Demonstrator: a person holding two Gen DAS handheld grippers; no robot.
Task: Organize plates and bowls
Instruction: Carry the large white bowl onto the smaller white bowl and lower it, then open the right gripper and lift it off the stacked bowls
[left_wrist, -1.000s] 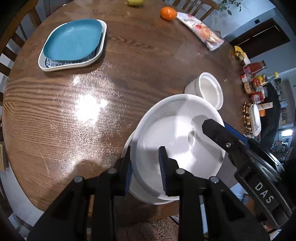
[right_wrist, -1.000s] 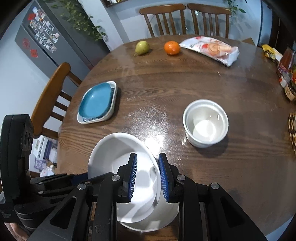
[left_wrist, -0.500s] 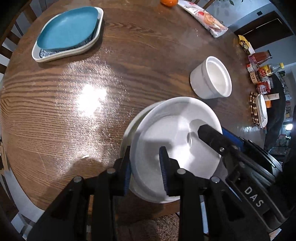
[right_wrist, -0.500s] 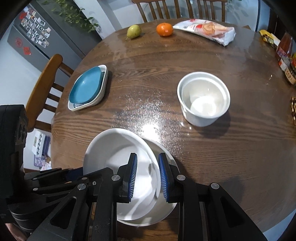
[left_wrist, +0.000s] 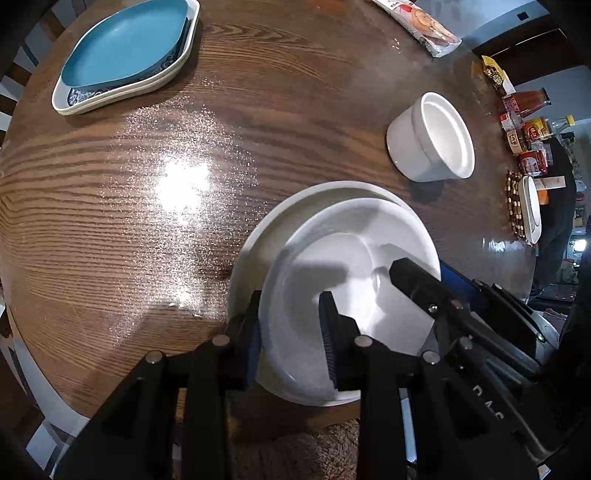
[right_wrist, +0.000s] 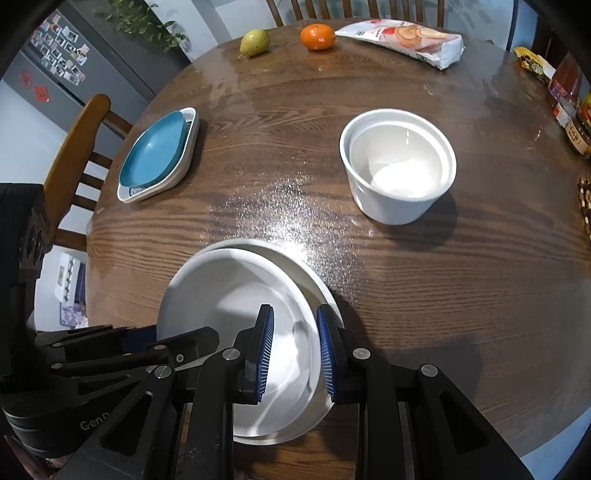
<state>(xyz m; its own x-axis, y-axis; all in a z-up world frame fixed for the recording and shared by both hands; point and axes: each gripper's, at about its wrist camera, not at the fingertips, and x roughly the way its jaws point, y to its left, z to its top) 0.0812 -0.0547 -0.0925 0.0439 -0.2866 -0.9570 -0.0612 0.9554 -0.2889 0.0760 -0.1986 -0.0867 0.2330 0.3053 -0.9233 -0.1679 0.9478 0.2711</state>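
A shallow white bowl (left_wrist: 351, 266) (right_wrist: 229, 295) sits tilted in a wider white plate (left_wrist: 295, 206) (right_wrist: 295, 258) at the near table edge. My left gripper (left_wrist: 291, 332) straddles the bowl's near rim, one pad outside and one inside; its jaws are opening but still touch the rim. My right gripper (right_wrist: 293, 332) is shut on the opposite rim and shows in the left wrist view (left_wrist: 428, 275). A blue plate (left_wrist: 122, 51) (right_wrist: 155, 151) lies on a white patterned plate at the far left. Two nested white ramekins (left_wrist: 439, 136) (right_wrist: 399, 162) stand to the right.
A pear (right_wrist: 254, 41), an orange (right_wrist: 317, 36) and a snack bag (right_wrist: 406, 38) lie at the far edge. Jars and bottles (left_wrist: 524, 122) and a beaded trivet (left_wrist: 515, 206) crowd the right side. A wooden chair (right_wrist: 74, 162) stands at the left.
Both grippers have sunk with the white bowl, bringing it down onto the wider plate. The left jaws stand slightly wider than before.
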